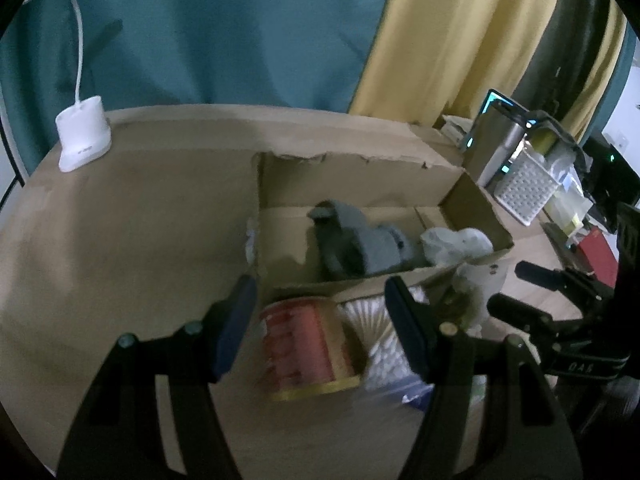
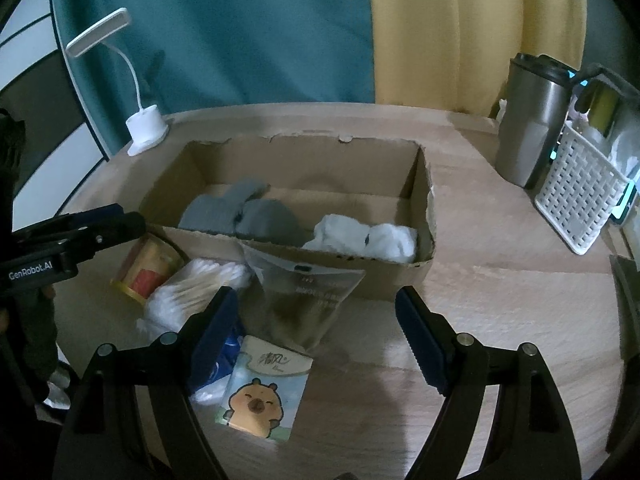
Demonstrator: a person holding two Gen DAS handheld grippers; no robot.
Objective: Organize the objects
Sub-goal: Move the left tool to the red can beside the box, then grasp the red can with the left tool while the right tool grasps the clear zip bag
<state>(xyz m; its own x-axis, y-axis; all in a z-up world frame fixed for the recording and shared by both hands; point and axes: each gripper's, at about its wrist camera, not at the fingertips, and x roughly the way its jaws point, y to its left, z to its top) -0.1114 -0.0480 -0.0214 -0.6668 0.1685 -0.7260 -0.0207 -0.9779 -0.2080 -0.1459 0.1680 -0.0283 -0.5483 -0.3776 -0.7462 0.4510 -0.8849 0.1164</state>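
1. Left gripper (image 1: 320, 320) – jaws wide, empty; can (image 1: 308, 348) lies on its side between them, just before the cardboard box (image 1: 360, 184)
2. Right gripper (image 2: 316, 328) – wide, empty, above tissue pack (image 2: 264, 392)
3. Risk: can rolls away if the jaws close off-centre

Both tools are hovering with fingers spread wide, gripping nothing: the left tool (image 1: 322, 320) is tilting downward, the right tool (image 2: 316, 328) beside it.
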